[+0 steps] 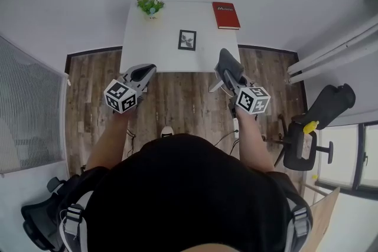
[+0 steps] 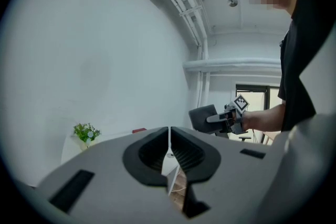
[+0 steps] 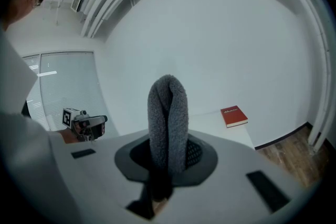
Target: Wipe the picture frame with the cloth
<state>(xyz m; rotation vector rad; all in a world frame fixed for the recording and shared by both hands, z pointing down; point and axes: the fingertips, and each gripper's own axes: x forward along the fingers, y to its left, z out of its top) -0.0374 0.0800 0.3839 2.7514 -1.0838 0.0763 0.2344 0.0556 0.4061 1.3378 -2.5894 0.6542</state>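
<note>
A small black picture frame [image 1: 187, 40] lies flat in the middle of the white table [image 1: 142, 44]. Both grippers hover over the wooden floor just short of the table's near edge. My left gripper [image 1: 147, 70] [image 2: 169, 136] is shut, its jaws meeting with nothing between them. My right gripper [image 1: 227, 71] [image 3: 168, 157] is shut on a folded grey cloth [image 1: 227, 61] [image 3: 168, 113], which stands up out of the jaws as a loop. The frame is hidden in both gripper views. In the left gripper view the right gripper with its cloth [image 2: 202, 118] shows at the right.
A potted plant [image 1: 150, 6] [image 2: 85, 132] stands at the table's far left corner and a red book [image 1: 226, 15] [image 3: 234, 116] at its far right. A black office chair [image 1: 313, 127] is to the right, another chair [image 1: 41, 221] at the lower left.
</note>
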